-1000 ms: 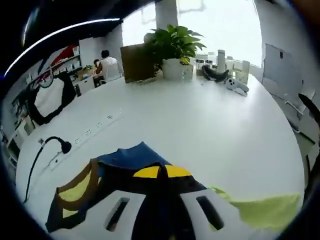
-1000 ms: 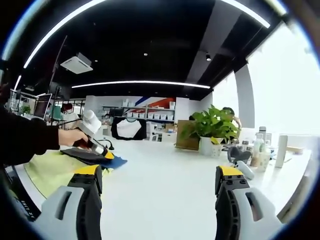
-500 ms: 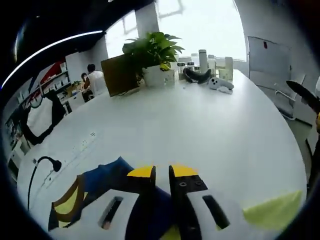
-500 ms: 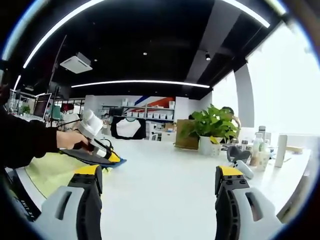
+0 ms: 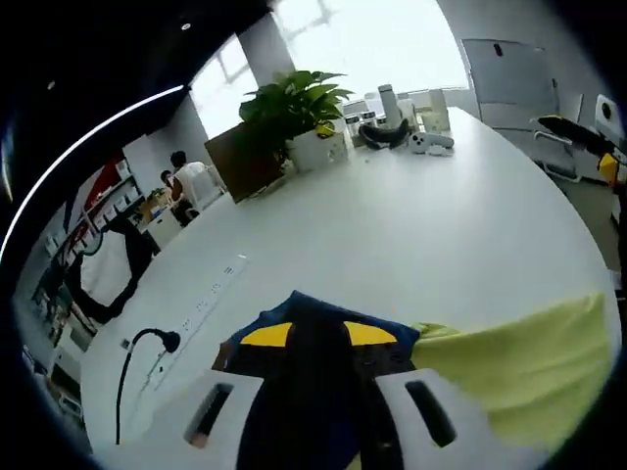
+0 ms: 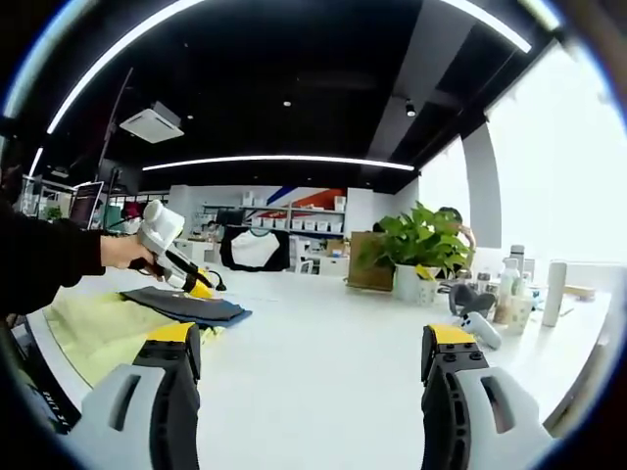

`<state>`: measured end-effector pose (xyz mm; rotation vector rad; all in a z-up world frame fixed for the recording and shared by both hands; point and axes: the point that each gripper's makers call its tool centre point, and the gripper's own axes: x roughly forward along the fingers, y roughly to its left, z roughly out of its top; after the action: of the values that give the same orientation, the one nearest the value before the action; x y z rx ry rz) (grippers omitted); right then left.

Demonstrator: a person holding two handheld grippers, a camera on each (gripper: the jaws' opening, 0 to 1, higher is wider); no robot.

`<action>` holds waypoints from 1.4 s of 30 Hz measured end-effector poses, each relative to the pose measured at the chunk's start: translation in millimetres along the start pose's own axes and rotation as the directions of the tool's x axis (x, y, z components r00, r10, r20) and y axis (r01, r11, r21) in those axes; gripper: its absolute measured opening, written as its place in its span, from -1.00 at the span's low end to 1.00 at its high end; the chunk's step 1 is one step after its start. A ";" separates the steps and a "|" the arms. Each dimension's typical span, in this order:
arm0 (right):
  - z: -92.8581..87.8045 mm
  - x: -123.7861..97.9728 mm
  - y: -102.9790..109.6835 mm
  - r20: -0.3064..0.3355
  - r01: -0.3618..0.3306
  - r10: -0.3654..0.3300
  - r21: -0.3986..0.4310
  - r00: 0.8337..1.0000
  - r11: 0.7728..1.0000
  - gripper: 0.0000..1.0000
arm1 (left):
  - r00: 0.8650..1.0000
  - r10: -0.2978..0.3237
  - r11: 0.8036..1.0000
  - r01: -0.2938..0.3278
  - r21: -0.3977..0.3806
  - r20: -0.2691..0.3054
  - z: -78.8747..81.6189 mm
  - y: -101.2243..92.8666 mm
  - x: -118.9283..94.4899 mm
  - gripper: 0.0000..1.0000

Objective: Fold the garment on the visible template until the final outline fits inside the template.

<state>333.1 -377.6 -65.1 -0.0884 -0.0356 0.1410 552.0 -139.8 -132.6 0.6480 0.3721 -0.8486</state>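
Left gripper (image 5: 306, 338) hard to read: in the left gripper view yellow tips close together over dark garment (image 5: 294, 382) fabric, the gap between them lost in the dark cloth, so grasping or merely closed cannot be told. From the right gripper view, seen raised above the garment (image 6: 186, 305) in a hand (image 6: 125, 252), tip near the cloth, contact unclear. Garment lying folded on the yellow-green template (image 6: 93, 328) at the table's (image 5: 421, 225) near left edge; its outline partly cut off behind the jaws. Right gripper (image 6: 312, 357) released, jaws wide apart over bare white table, well right of the garment.
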 end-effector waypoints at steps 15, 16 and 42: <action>-3.1 -1.0 -0.9 -0.008 0.006 -0.006 0.011 1.000 1.000 0.92 | 0.994 -0.105 0.994 0.105 0.012 -0.004 -28.4 -9.5 16.1 -0.53; -4.5 -1.4 -3.3 -0.014 0.020 -0.020 0.018 1.000 1.000 0.94 | 0.994 -0.108 0.994 0.108 0.016 -0.008 -29.7 -9.8 17.5 -0.53; -4.3 -0.8 -9.0 -0.013 0.028 -0.028 0.025 1.000 0.999 0.91 | 0.999 -0.049 0.989 0.045 -0.143 -0.022 -34.9 -17.2 25.7 -0.97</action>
<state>333.8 -387.0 -68.5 -0.0638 -0.0228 0.1131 552.5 -139.8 -179.3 0.5193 0.4685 -0.8509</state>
